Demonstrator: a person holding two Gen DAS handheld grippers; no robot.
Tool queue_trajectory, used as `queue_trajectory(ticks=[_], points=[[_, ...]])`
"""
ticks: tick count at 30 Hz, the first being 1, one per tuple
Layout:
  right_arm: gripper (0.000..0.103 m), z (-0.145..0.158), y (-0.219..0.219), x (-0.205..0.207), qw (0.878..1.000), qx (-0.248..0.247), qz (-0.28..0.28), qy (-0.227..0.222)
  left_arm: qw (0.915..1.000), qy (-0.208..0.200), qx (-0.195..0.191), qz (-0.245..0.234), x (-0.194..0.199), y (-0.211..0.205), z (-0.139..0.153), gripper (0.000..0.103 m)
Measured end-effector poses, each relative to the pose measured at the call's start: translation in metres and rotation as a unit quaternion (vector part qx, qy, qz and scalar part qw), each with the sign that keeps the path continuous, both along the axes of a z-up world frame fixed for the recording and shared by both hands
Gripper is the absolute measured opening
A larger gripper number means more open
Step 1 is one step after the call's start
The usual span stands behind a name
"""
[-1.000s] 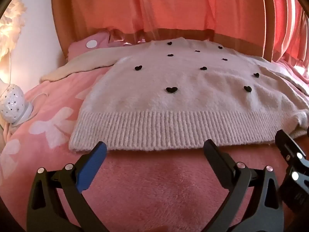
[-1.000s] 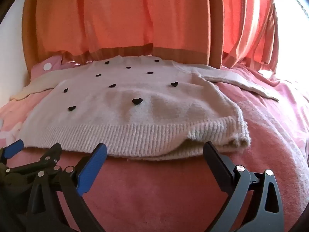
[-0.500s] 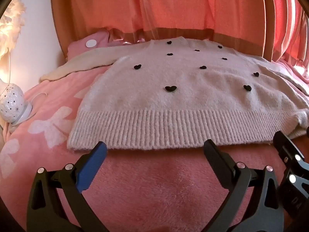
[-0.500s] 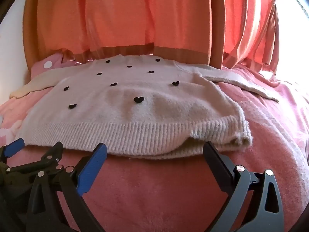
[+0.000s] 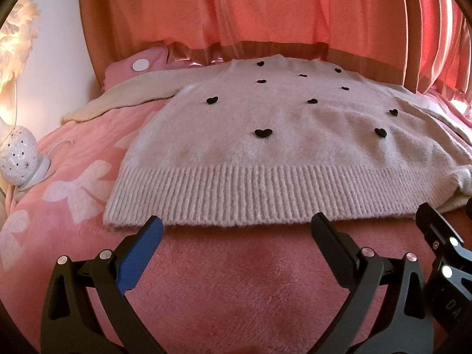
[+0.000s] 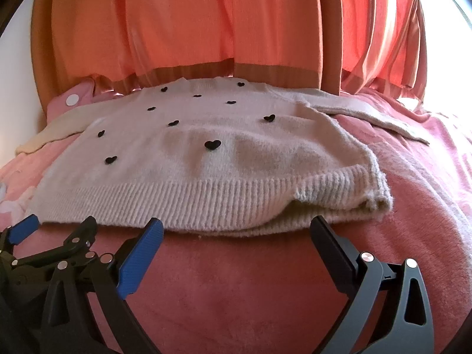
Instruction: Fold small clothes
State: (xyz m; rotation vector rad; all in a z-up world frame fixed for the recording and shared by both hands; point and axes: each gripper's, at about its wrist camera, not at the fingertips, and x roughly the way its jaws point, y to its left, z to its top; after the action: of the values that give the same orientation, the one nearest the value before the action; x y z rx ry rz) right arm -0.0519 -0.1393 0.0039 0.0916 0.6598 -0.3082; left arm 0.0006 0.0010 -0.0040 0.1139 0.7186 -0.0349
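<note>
Two hand-held grippers low in frame, side by side over the pink blanket [image 5: 236,289]. Left hand-held gripper [image 5: 236,227]: jaws spread wide, holding nothing, tips just short of the ribbed hem [image 5: 250,194]. Right hand-held gripper [image 6: 236,230]: likewise spread and empty, lined up with the hem's rumpled lower-right corner [image 6: 374,194]. Probably poised to pinch the hem at two spots for a bottom-up fold.

Mid-frame, the sweater [image 5: 280,135], cream with black hearts, lies flat and face-up on the bed, sleeves out to upper left and upper right; no fold made yet.

Far: lamp [image 5: 20,156] at left edge, orange curtains [image 6: 221,29] along the top.
</note>
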Motion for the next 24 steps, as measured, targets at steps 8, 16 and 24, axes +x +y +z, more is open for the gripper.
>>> queue_trajectory(ticks=[8,16,24], points=[[0.098,-0.0007,0.001,-0.0012,1.0,-0.001,-0.001,-0.003,1.0,-0.001,0.001,0.001,-0.0007,0.0006,-0.0001,0.098],[0.098,0.0004,0.0018,-0.0004,1.0,-0.001,0.0,-0.003,1.0,-0.001,0.001,0.0,-0.0003,0.001,0.0,0.098],[0.098,0.0004,0.0024,-0.0006,1.0,0.001,0.001,-0.003,1.0,0.0,0.0,-0.001,0.0,0.0042,-0.0003,0.098]])
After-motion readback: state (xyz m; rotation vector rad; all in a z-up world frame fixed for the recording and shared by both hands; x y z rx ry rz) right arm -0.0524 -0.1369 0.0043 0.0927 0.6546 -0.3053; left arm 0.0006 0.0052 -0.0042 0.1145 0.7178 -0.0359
